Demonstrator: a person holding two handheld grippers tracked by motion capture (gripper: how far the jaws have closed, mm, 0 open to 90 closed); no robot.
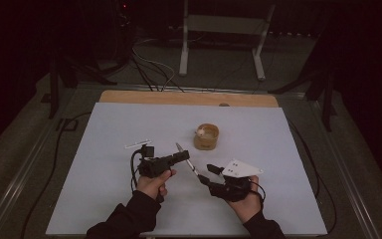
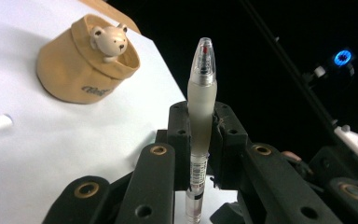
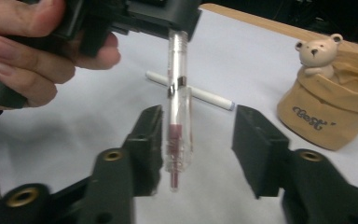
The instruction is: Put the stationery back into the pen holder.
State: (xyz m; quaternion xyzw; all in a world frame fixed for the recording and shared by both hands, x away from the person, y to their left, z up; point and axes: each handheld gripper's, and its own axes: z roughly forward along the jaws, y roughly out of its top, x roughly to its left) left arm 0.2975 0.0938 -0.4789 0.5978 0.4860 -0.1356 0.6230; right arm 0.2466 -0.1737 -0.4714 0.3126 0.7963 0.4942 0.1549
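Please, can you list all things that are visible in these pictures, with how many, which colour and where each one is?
pen: 1, clear and frosted with red inside, clamped in the left gripper, its other end between the right gripper's open jaws
pouch: 1, tan fabric, on the sheet beyond the grippers
bear: 1, cream, on the pouch's rim
white pen: 1, white, lying on the sheet, left of the pouch
sheet: 1, white, covering the table
table: 1, wooden, far edge showing
frame: 1, white, on the floor behind
left gripper: 1, black, shut on the pen
right gripper: 1, black, open
hands: 2, dark sleeves, near edge
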